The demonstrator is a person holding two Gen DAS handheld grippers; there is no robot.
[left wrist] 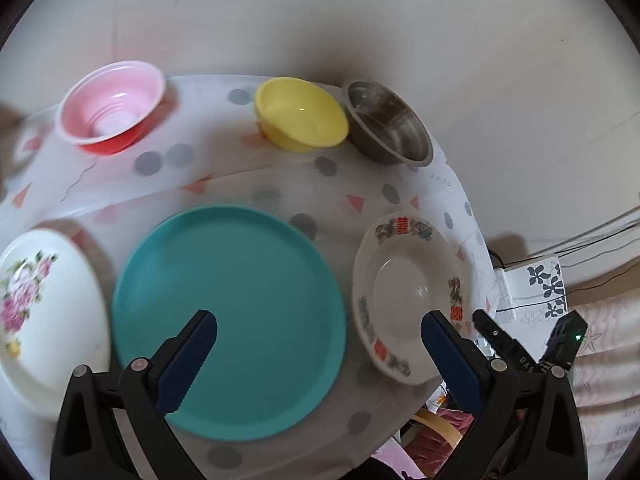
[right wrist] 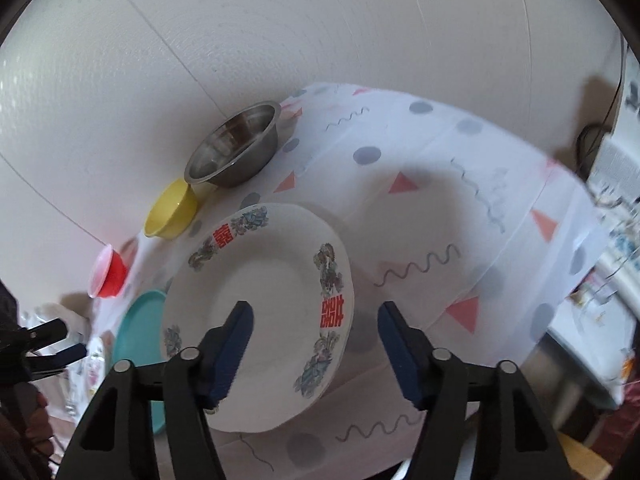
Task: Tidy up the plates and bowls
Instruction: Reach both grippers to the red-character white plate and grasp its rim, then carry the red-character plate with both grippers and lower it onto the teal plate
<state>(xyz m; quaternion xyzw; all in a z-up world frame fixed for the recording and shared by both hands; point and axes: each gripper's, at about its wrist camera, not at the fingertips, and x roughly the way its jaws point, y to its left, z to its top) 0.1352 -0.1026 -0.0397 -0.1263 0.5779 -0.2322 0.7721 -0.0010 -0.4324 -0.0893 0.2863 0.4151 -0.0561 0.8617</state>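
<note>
Dark-blue pads lined both grippers. The left gripper (left wrist: 320, 344) stood wide open and held nothing; one pad hung over the teal plate (left wrist: 228, 320), the other over the near rim of the printed white plate (left wrist: 404, 292). The right gripper (right wrist: 316, 336) was likewise wide open and empty, its left pad over the printed white plate (right wrist: 260, 312) and its right pad over bare tablecloth (right wrist: 460, 200).

Count on the desk: three plates and three bowls.
- Plates, near row: one floral plate (left wrist: 36, 312) at the left, one teal plate in the middle, one printed white plate with red characters at the right. The floral and teal plates lay just beside each other; whether their rims touched could not be told. A narrow strip of cloth separated the teal and printed plates.
- Bowls, far row by the wall: one pink-and-red bowl (left wrist: 114, 106) set apart at the left, one yellow bowl (left wrist: 300, 114) and one steel bowl (left wrist: 388, 126) just beside each other at the right.

Edges: the printed plate sat near the desk's right edge, and the steel bowl near the far right corner. Open cloth lay between the two rows, and, in the right wrist view, a wide stretch lay to the right of the printed plate.
</note>
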